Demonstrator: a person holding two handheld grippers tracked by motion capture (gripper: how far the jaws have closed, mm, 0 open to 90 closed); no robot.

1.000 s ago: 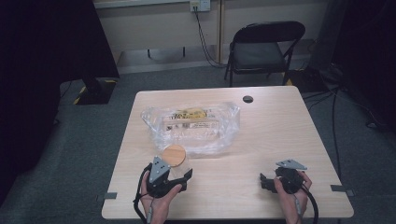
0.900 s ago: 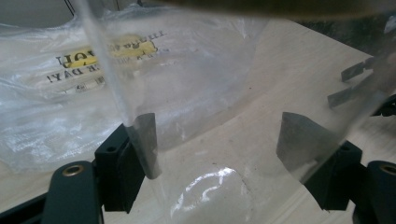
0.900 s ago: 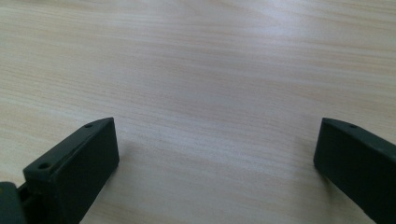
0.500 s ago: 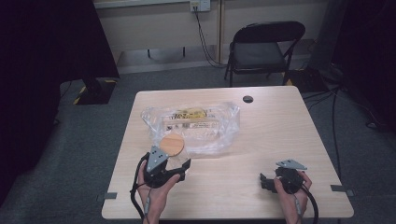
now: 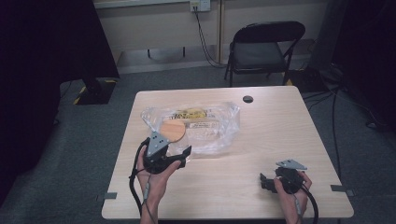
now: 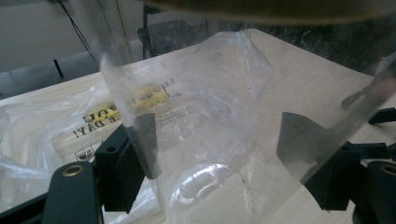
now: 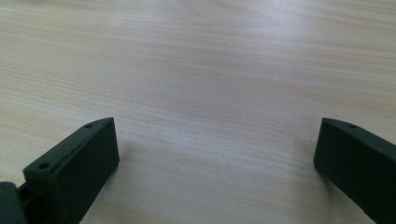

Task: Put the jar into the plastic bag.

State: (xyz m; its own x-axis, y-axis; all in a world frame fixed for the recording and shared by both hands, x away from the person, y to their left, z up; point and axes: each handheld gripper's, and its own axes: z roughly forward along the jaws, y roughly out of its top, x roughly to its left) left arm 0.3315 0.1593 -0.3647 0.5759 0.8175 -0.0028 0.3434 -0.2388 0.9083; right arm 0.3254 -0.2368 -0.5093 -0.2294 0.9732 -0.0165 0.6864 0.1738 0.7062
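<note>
- Left tongs (image 5: 180,151), spread, at centre-left of the frame; clear plastic bag (image 5: 205,126) just above, its edge between them.
- Right tongs (image 5: 265,181), spread, lower right over bare surface (image 5: 280,126).

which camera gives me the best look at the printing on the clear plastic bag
The left gripper view: the clear plastic bag lies close ahead of the open jaws, its yellow and black print large. The high view shows the whole bag with small print.
</note>
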